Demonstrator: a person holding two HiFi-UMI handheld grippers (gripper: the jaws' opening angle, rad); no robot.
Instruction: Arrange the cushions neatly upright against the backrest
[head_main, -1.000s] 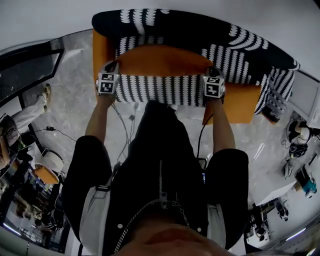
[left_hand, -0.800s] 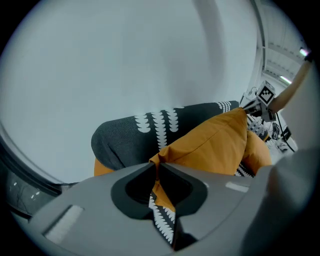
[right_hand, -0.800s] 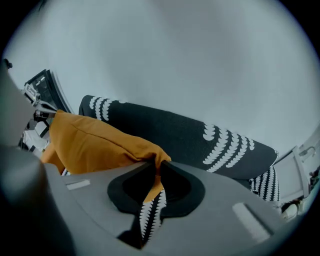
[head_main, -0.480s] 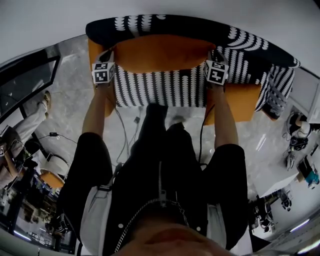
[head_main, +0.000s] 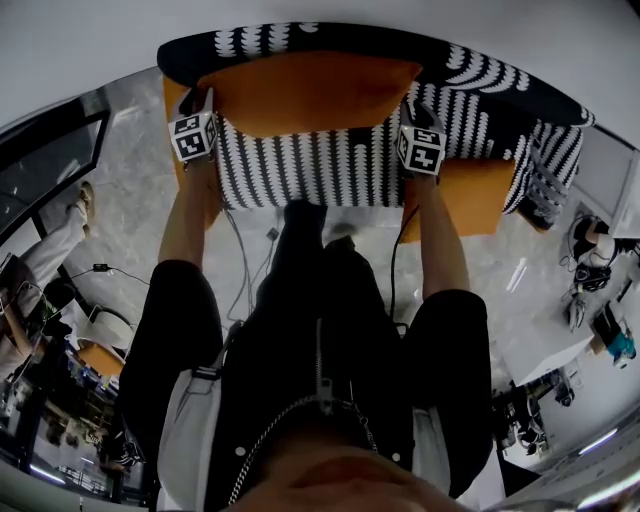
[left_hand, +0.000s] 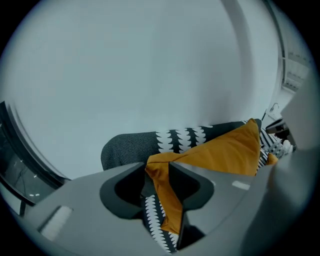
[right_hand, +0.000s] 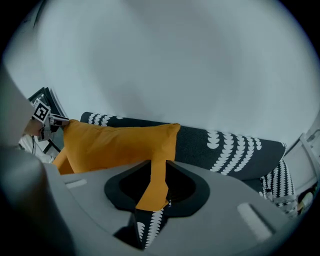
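Two corners of the cushion (head_main: 300, 92) sit in our tongs. Our left tongs (left_hand: 159, 175) have just been opening and are wide now, with one corner loose between them. Our right tongs (right_hand: 154, 172) have just been closing a bit and pinch the other corner. Past both tongs, the cushion stands upright against the backrest (head_main: 520, 85).

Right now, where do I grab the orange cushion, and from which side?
Orange cushion: pinch the thin side edges at its left and right ends, coming from the front; it stands long against the backrest, both ends exposed.
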